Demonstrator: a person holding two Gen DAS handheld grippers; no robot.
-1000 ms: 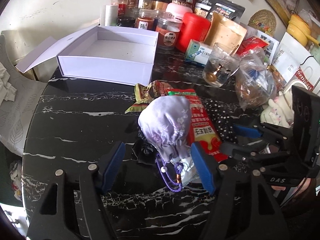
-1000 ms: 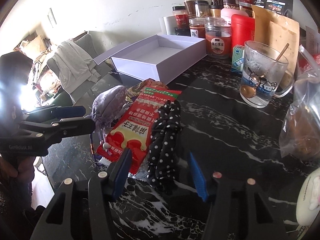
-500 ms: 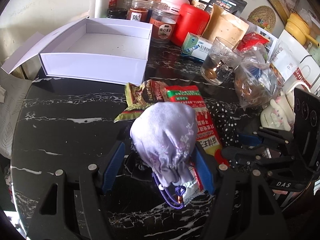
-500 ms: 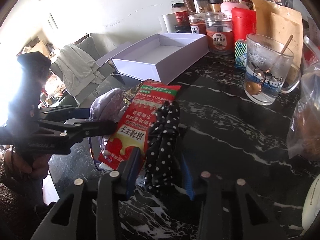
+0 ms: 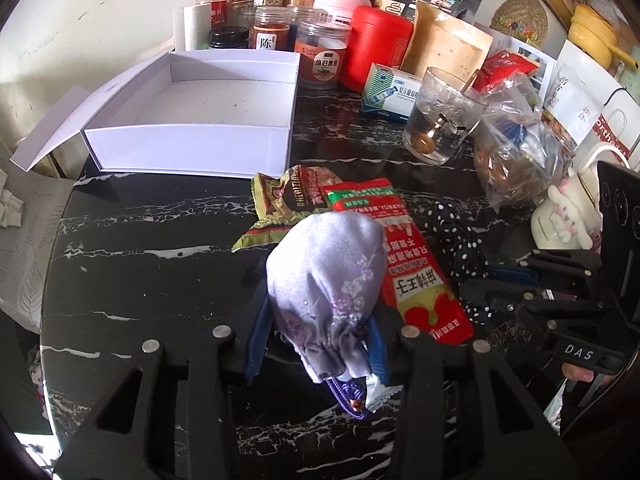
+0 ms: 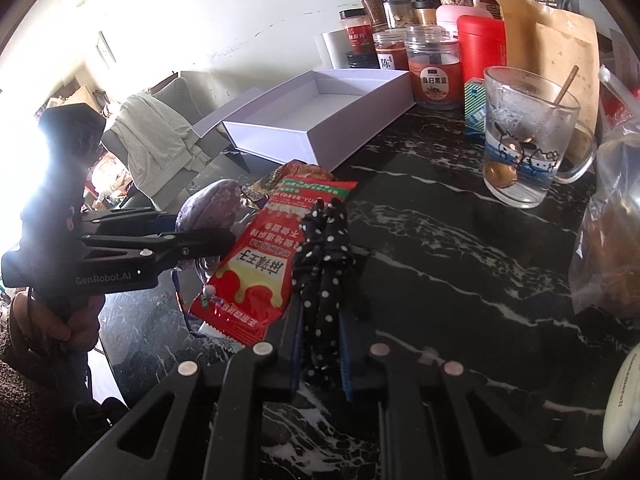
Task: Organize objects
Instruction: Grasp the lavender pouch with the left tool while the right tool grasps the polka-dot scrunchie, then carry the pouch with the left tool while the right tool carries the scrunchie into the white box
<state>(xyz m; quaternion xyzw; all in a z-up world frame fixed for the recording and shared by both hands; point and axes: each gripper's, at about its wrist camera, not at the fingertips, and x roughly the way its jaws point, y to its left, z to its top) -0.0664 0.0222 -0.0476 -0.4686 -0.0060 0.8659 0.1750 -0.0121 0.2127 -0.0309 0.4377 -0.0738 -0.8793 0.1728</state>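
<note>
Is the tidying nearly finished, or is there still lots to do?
Barely started. The white box is still empty. The left hand-held gripper is closing around the purple pouch; the right hand-held gripper is shut on the polka-dot cloth. The red snack packet and brown snack packet still lie on the table.

The left gripper (image 5: 316, 340) points steeply down, its jaws closing with a lilac pouch (image 5: 326, 280) between them; the right gripper (image 6: 320, 354) has jaws clamped on a polka-dot cloth (image 6: 326, 264)
</note>
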